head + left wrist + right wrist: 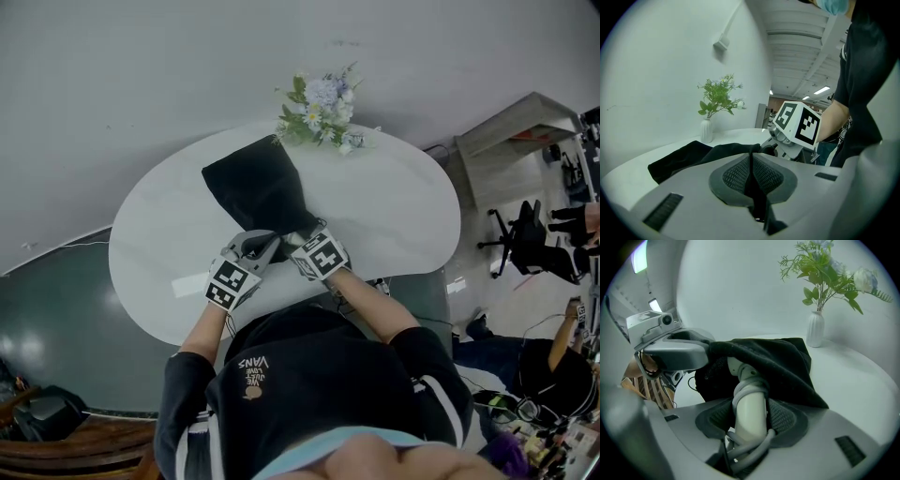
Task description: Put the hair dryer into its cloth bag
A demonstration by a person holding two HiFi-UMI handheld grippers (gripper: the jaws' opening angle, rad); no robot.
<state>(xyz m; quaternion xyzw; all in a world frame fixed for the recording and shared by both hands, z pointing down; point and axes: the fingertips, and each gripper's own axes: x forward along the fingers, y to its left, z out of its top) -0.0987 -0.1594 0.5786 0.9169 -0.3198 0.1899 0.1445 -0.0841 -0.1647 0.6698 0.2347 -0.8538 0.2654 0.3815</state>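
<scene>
The dryer point(749, 420) is in your right gripper point(302, 238): its jaws are closed on the pale handle, which has the grey cord point(750, 392) wound round it. The handle sticks up between the pads, and the dryer's head is hidden under black cloth, inside the mouth of the bag point(258, 187). Your left gripper point(751, 157) is just beside the right one, at the same near end of the bag. Its jaws are almost together, pinching a fold of the bag's rim, and that edge is lifted off the counter point(394, 206). Past both grippers, the rest of the bag lies slack on the white counter, stretching away from you. Beyond the closed end of the bag, near the counter's far edge, a white vase point(815, 329) of flowers stands upright, clear of the cloth in the right gripper view.
</scene>
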